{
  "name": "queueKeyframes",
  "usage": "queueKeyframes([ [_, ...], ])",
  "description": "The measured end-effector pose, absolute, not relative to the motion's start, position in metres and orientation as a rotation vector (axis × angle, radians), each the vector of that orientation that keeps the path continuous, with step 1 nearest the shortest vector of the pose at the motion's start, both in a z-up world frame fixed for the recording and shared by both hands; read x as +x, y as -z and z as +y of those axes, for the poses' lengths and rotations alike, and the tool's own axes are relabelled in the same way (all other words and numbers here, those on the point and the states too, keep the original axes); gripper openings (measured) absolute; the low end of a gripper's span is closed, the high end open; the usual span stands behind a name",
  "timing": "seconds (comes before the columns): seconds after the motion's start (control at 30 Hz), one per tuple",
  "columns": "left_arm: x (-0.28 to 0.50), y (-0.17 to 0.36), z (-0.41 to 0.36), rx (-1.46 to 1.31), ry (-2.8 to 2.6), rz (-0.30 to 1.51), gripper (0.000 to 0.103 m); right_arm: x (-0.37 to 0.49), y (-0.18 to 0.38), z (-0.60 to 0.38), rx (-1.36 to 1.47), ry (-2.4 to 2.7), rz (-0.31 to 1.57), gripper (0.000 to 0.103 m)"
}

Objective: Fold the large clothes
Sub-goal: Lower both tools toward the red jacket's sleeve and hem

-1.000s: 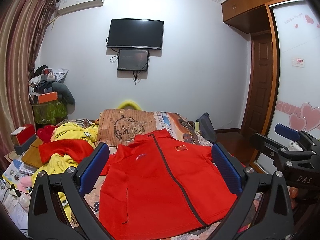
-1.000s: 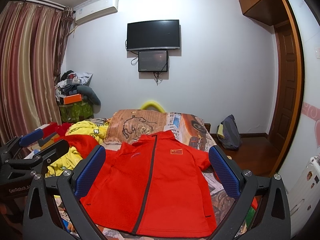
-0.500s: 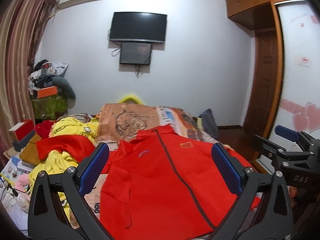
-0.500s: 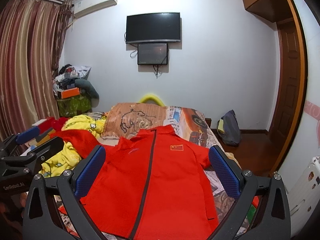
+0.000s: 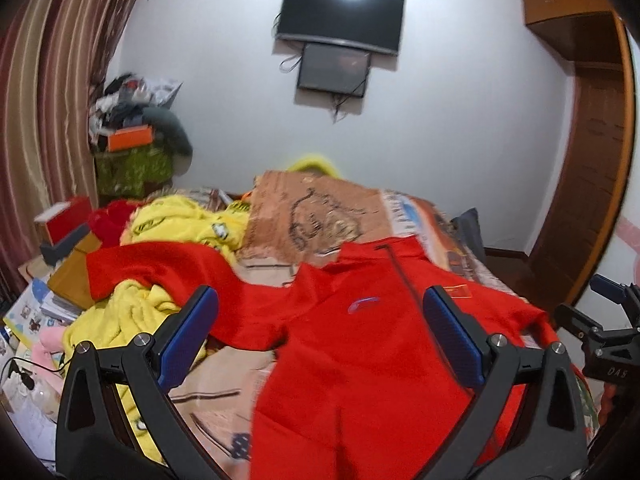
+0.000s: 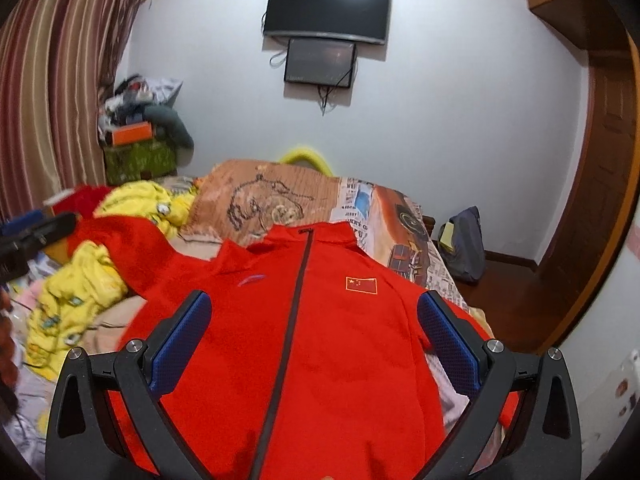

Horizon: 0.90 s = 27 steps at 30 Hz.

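A large red zip jacket [image 6: 320, 340] with a dark zipper and a small flag patch lies face up, spread flat on the bed; it also shows in the left wrist view [image 5: 360, 360]. One sleeve [image 5: 160, 268] stretches out to the left over yellow fabric. My left gripper [image 5: 320, 336] is open and empty, above the jacket's left half. My right gripper [image 6: 314, 332] is open and empty, above the jacket's chest. The right gripper also shows at the right edge of the left wrist view [image 5: 600, 320].
A yellow blanket [image 5: 180, 224] and clutter of boxes and books [image 5: 64, 240] lie left of the jacket. A brown printed pillow [image 6: 264, 200] sits at the bed's head. A bag [image 6: 464, 244] stands on the floor by the wooden door [image 6: 600, 184].
Both grippers have moved lower and closer to the jacket and tilted, with the left view swinging left toward the outstretched sleeve. The jacket has not moved.
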<state>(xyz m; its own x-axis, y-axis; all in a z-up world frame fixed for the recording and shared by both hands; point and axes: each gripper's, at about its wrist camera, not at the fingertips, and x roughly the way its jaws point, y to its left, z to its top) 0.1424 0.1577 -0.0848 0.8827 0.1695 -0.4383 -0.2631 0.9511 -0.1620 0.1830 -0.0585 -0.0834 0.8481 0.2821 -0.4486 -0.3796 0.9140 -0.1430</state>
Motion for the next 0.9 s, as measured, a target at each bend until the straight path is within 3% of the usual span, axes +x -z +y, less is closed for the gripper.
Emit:
queueKeyframes([
  [0.4,0.188,0.181,0.291,-0.435,-0.168,0.694,0.101,0.285,0.133,-0.04,-0.246,-0.352,0.68,0.102],
  [0.5,0.199,0.2,0.316,-0.435,-0.186,0.744,0.091,0.306,0.15,-0.04,-0.229,-0.352,0.762,0.102],
  [0.6,0.215,0.217,0.342,-0.488,-0.192,0.769,0.088,0.326,0.162,-0.04,-0.206,-0.355,0.838,0.102],
  [0.73,0.235,0.231,0.376,-0.573,-0.202,0.777,0.073,0.348,0.171,-0.039,-0.179,-0.355,0.893,0.102],
  [0.9,0.257,0.254,0.416,-0.685,-0.253,0.774,0.062,0.365,0.178,-0.038,-0.151,-0.347,0.926,0.102],
])
